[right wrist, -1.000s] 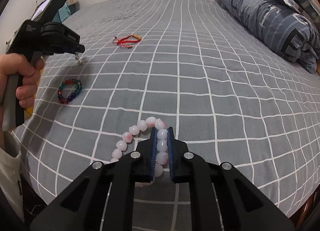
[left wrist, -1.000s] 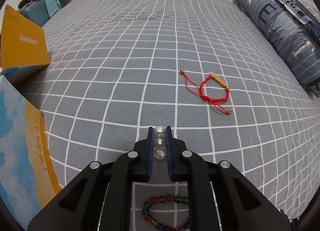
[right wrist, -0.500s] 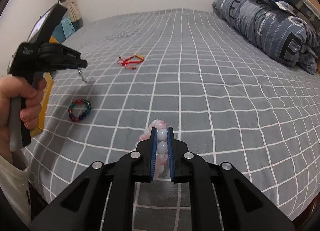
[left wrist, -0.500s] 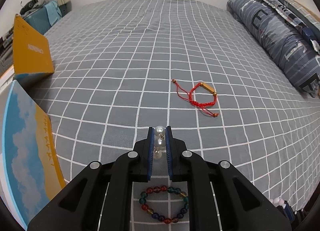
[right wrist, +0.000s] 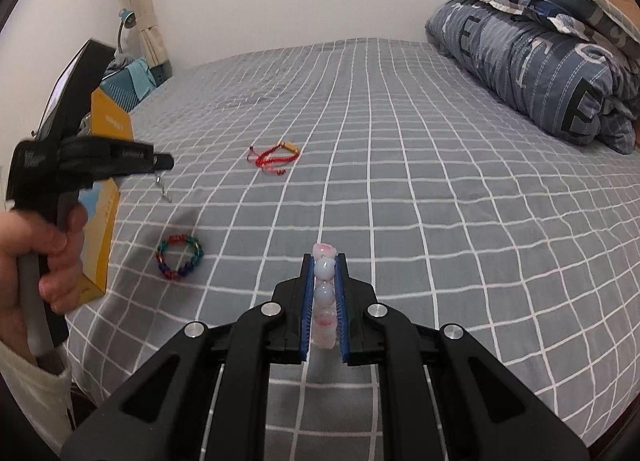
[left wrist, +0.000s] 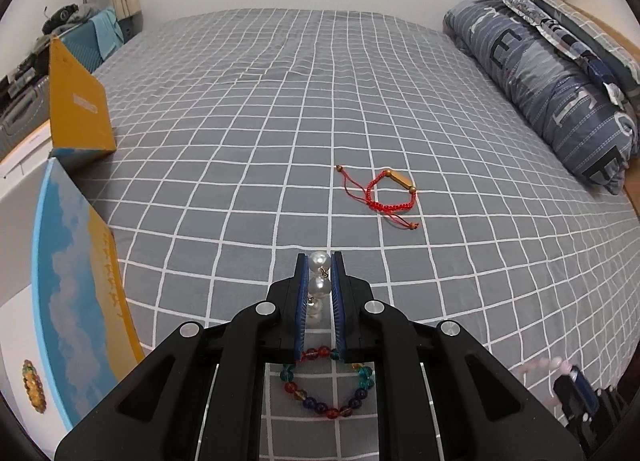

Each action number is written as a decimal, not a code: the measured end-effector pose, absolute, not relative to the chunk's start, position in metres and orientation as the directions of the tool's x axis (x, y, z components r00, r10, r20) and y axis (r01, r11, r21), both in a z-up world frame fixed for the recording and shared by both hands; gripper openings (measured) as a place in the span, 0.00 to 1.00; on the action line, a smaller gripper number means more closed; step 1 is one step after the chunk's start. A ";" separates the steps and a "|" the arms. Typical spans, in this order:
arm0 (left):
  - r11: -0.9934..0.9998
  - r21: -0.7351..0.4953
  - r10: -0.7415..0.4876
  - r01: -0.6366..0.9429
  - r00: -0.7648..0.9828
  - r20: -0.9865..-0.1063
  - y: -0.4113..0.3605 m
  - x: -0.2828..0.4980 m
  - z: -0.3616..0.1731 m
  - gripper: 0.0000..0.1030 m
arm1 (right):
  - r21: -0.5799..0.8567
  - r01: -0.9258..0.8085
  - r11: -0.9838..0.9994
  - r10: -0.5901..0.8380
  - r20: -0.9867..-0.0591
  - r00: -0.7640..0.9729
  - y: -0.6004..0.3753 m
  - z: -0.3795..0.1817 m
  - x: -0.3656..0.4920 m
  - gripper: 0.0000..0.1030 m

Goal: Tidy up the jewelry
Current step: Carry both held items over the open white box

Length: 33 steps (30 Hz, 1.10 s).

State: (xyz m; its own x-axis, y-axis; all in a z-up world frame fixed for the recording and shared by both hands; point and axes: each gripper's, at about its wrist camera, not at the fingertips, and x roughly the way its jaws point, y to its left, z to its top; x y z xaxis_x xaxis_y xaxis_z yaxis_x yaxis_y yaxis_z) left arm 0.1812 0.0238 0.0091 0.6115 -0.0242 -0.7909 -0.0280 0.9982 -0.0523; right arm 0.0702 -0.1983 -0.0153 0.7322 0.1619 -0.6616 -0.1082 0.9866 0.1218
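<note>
On the bed: your two grippers are up above the grey checked sheet [left wrist: 240,141], each with jewelry in it.
Left gripper [left wrist: 320,261]: your fingers are pinched tight on a pearl earring [left wrist: 319,285]; three pearls sit in a row between the blue pads, top pearl pokes past the tips.
Right gripper [right wrist: 325,257]: closed hard on a pink bead bracelet [right wrist: 324,293]; beads stacked between the pads, one sticks out at the tip.
Colored bead bracelet [left wrist: 326,385]: flat on the sheet, right under your left gripper.
Red cord bracelet [left wrist: 386,193]: flat on the sheet, ahead and to the right of your left gripper, well apart from the bead bracelet.
Box [left wrist: 80,301]: blue and yellow, at the left edge of the bed beside your left hand [right wrist: 44,245].
Folded quilt [right wrist: 532,65]: far right side of bed.
</note>
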 end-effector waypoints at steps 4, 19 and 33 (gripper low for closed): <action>0.999 -0.022 0.002 -0.032 0.620 -0.785 0.022 0.174 0.017 0.10 | 0.133 -0.095 0.987 0.160 -0.656 0.738 -0.198 -0.004 0.077 0.09; 0.998 -0.011 0.027 -0.054 0.652 -0.758 0.040 0.128 0.054 0.10 | 0.132 -0.090 0.987 0.156 -0.677 0.719 -0.190 0.032 0.110 0.09; 0.993 -0.016 0.062 -0.114 0.645 -0.761 0.062 0.105 0.069 0.10 | 0.083 -0.079 0.993 0.114 -0.689 0.716 -0.169 0.052 0.126 0.09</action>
